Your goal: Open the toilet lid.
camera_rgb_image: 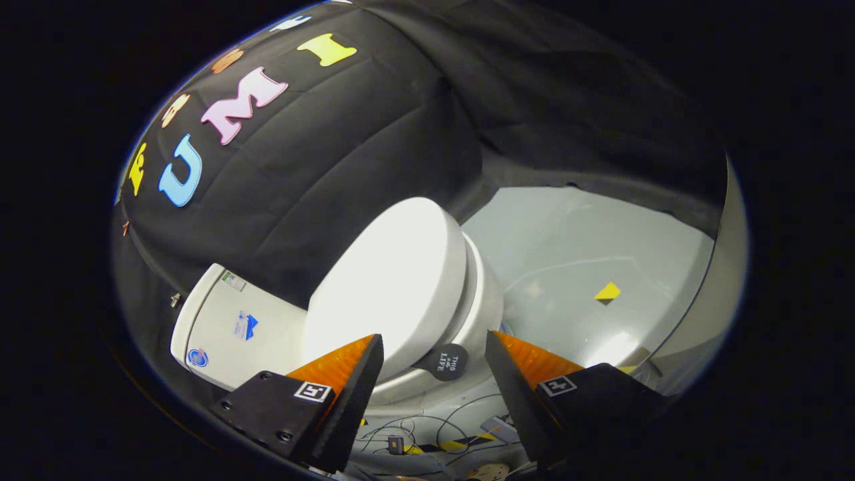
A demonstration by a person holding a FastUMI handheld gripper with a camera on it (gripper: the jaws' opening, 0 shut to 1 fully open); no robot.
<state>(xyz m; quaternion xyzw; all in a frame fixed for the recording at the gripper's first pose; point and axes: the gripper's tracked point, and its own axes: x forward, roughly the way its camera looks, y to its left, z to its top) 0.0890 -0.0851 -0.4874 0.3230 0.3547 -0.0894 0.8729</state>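
Hand-held gripper (434, 374) with its 2 fingers spread wide, gripping nothing, aimed at the front rim of the closed toilet lid (391, 280). Lid lying flat on the seat, front edge just ahead of and between the fingertips, round dark pull tab (446, 363) projecting there, presumably as the grasp point. Cistern (230, 327) beyond the left finger; grey floor (588, 254) past the bowl.

Unreadable small print on tank stickers (246, 327) and round lid tab (449, 361) between the parted fingers (347, 374).
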